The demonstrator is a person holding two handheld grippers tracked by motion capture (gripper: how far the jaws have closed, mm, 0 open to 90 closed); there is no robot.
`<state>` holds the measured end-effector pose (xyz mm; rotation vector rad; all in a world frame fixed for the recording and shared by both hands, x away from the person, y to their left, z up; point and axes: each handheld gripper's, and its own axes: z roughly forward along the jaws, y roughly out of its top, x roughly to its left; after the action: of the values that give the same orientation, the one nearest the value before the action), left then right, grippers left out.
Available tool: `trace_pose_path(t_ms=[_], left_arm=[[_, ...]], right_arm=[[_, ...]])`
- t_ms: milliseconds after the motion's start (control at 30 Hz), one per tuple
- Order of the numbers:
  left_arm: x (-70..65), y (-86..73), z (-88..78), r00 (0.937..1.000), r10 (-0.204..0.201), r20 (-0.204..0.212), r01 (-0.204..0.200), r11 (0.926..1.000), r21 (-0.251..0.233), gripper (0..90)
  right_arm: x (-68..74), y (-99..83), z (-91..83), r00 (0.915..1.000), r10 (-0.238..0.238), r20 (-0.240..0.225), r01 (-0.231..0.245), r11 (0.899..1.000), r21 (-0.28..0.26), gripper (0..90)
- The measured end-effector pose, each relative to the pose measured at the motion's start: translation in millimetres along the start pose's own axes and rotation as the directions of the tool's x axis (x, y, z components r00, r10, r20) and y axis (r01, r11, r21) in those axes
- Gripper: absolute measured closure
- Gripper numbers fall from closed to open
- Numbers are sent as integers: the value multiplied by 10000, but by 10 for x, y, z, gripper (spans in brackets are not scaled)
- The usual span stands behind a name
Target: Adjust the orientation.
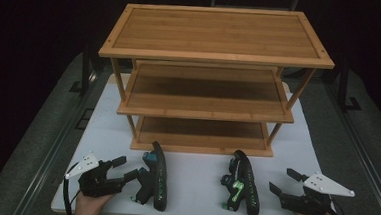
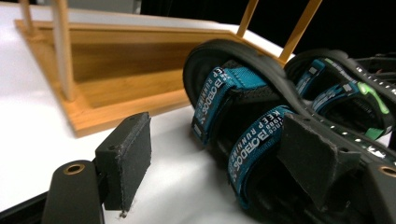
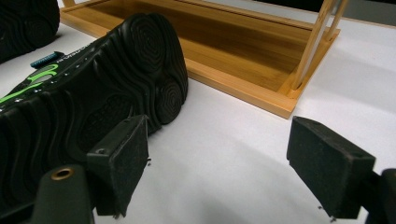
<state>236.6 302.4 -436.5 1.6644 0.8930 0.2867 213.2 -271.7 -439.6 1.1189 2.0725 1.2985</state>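
Observation:
Two black sandals lie on their sides on the white table [image 1: 193, 188], in front of a three-tier bamboo shelf [image 1: 218, 31]. The left sandal [image 1: 155, 178] has teal straps [image 2: 233, 112]; the right sandal [image 1: 243, 183] has green trim. My left gripper [image 1: 127, 167] is open just left of the left sandal. In the left gripper view one pad [image 2: 313, 158] stands before that sandal's straps, and I cannot tell if it touches. My right gripper [image 1: 283, 180] is open to the right of the right sandal, whose ribbed sole [image 3: 93, 93] faces it.
The shelf's lowest board [image 3: 233, 46] lies just behind the sandals, with thin legs [image 2: 63, 46] at its corners. All three shelf boards are bare. White tabletop [image 3: 233, 140] lies between the right gripper's jaws. Dark floor surrounds the table.

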Motion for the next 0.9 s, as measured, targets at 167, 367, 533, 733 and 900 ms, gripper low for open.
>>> trace_pose_path(t_ms=[167, 367, 533, 733, 900], left_arm=[[-62, 26, 46, 9993, 92, 362, -85, 9998, -184, 297], [-159, 15, 177, 9964, 628, 577, -659, 9964, 536, 306], [-251, 30, 360, 9917, 689, 1082, -760, 9951, 632, 331], [-345, 42, 512, 9898, 1136, 863, -1227, 9865, 1085, 341], [-421, 111, 547, 9850, 1267, 1171, -1357, 9881, 730, 341]], right_arm=[[0, 1, -5, 10000, 10, 17, -10, 10000, -14, 203], [-3, 0, -10, 10000, 10, 28, -9, 10000, -27, 203], [-5, 0, -13, 10000, 16, 38, -16, 10000, -44, 203], [-2, 2, -13, 10000, -10, 31, 11, 10000, -74, 204], [-10, -3, -9, 10000, 47, 50, -47, 10000, -59, 204]])
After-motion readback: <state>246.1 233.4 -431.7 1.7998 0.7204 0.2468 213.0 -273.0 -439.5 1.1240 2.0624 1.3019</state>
